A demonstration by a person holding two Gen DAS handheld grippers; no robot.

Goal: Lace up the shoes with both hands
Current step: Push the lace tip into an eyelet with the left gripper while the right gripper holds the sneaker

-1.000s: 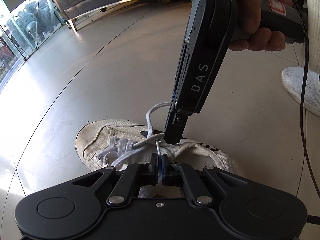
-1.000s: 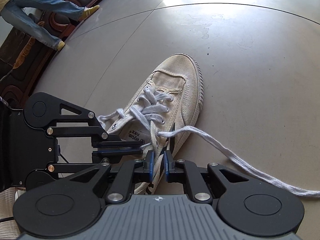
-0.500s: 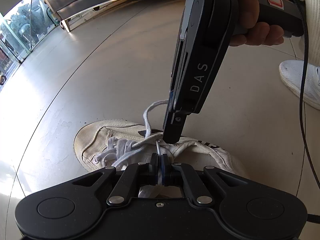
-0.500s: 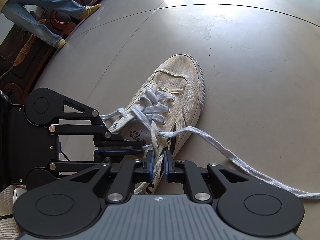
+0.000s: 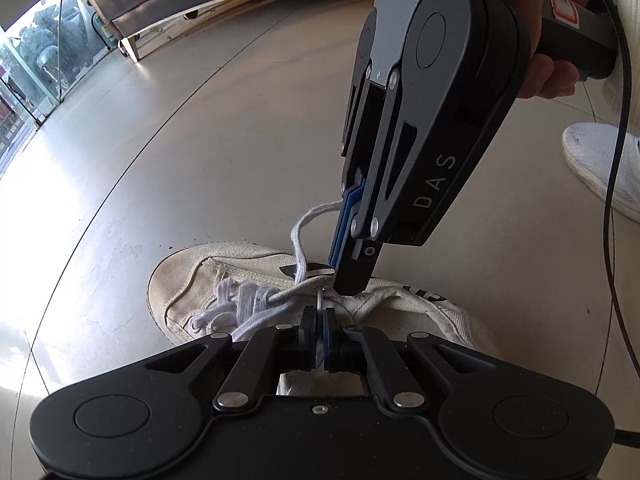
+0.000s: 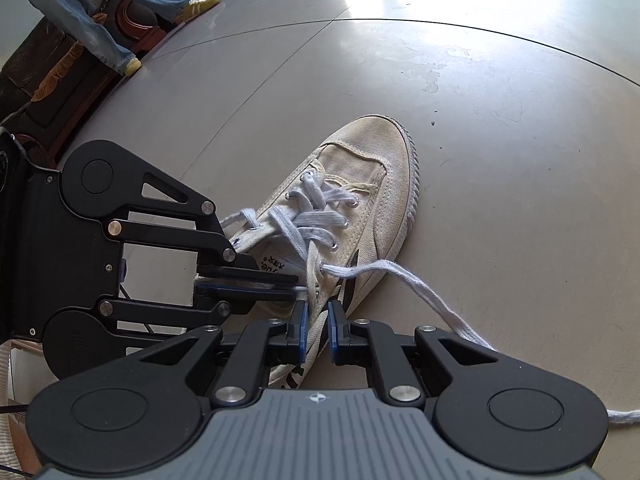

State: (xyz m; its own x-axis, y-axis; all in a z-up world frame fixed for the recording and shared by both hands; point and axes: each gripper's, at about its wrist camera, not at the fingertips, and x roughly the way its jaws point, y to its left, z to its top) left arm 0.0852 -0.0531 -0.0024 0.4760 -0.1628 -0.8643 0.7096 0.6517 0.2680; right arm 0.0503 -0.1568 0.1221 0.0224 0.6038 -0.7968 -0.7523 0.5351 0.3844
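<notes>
Rolled since a second ago, my right gripper hangs slightly parted at lower centre; my left gripper pinches the lace tip of the worn cream canvas shoe.

Glossy grey floor; cream canvas shoe on it; lace trailing.

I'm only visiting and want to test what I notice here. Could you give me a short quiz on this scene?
1. True or false: the left gripper is shut on a lace tip.
2. The shoe lies on: A a table, B the floor, C a chair?
3. Is anything held between the right gripper's jaws?
Key: 1 true; 2 B; 3 no, they stand slightly apart and empty.
</notes>
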